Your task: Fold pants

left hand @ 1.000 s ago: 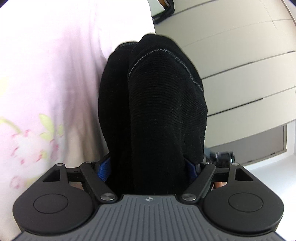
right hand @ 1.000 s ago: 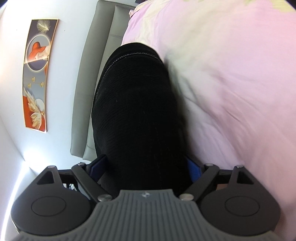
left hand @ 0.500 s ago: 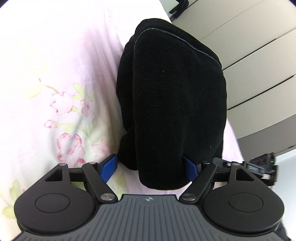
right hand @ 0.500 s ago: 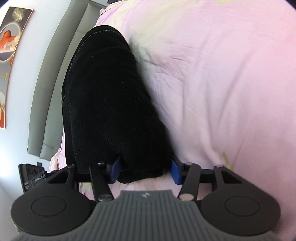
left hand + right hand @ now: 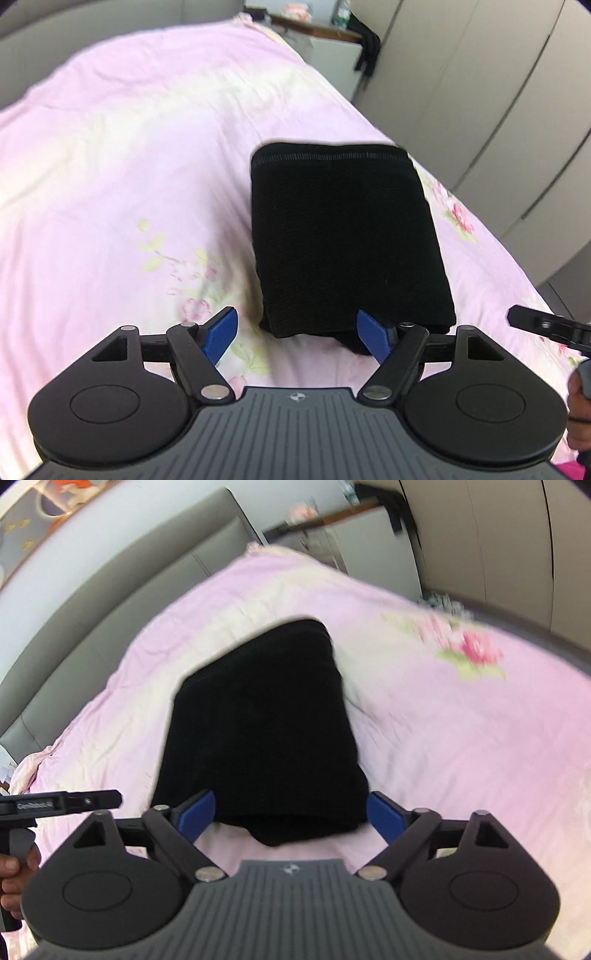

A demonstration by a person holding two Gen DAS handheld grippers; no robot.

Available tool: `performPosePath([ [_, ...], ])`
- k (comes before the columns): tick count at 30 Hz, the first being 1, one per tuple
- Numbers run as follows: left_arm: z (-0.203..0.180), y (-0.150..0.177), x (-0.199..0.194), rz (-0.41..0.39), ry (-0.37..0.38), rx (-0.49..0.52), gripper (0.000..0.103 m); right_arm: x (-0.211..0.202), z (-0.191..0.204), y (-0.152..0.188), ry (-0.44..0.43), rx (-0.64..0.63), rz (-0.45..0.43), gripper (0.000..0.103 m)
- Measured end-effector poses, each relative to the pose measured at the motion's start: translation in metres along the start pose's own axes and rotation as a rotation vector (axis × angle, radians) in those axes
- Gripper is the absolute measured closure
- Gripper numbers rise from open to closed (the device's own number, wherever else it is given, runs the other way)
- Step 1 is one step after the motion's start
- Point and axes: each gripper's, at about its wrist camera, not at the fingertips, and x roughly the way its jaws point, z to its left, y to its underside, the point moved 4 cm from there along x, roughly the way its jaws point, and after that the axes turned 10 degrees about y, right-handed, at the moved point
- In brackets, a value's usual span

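Observation:
The black pants (image 5: 347,236) lie folded into a compact rectangle on the pink floral bedspread (image 5: 129,166). My left gripper (image 5: 297,334) hovers over the bundle's near edge with its blue pads (image 5: 221,332) spread wide and not pressing the cloth. In the right wrist view the same pants (image 5: 258,720) lie ahead of my right gripper (image 5: 290,814). Its jaws are opening, and its blue pads (image 5: 384,816) flank the bundle's near edge without gripping it. Each view catches the other gripper at its side edge, held by a hand (image 5: 14,871).
A grey padded headboard (image 5: 110,602) runs along the far side of the bed. Beige wardrobe doors (image 5: 480,92) stand to the right, with a small cluttered table (image 5: 325,40) beside them. A picture (image 5: 37,502) hangs on the wall.
Both grippers have let go of the pants and drawn back and up. The bundle, which filled both jaws before, now lies flat on the bed. The right jaws narrowed, then widened.

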Motion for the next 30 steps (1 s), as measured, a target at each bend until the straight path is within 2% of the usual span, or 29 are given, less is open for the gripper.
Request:
performPosePath([
  [3,-0.015,0.006,-0.014,-0.056,-0.022,-0.006,0.008,-0.028,0.034,-0.009,0.007,-0.033,-0.084,0.007],
  [7,-0.030,0.014,-0.031,-0.074,-0.085,-0.001,0.000,-0.058,0.064,-0.003,0.033,-0.072,-0.142,0.005],
  [11,-0.043,0.016,-0.046,-0.068,-0.128,0.023,0.000,-0.068,0.087,0.008,0.266,-0.135,-0.106,0.005],
  [13,-0.050,0.019,-0.048,-0.072,-0.149,0.044,0.000,-0.075,0.092,0.014,0.306,-0.140,-0.126,0.005],
  [19,-0.057,0.025,-0.055,-0.060,-0.190,0.056,0.000,-0.089,0.099,0.032,0.370,-0.128,-0.109,0.005],
  [30,-0.067,0.033,-0.061,-0.074,-0.209,0.081,0.000,-0.099,0.104,0.043,0.354,-0.134,-0.115,0.005],
])
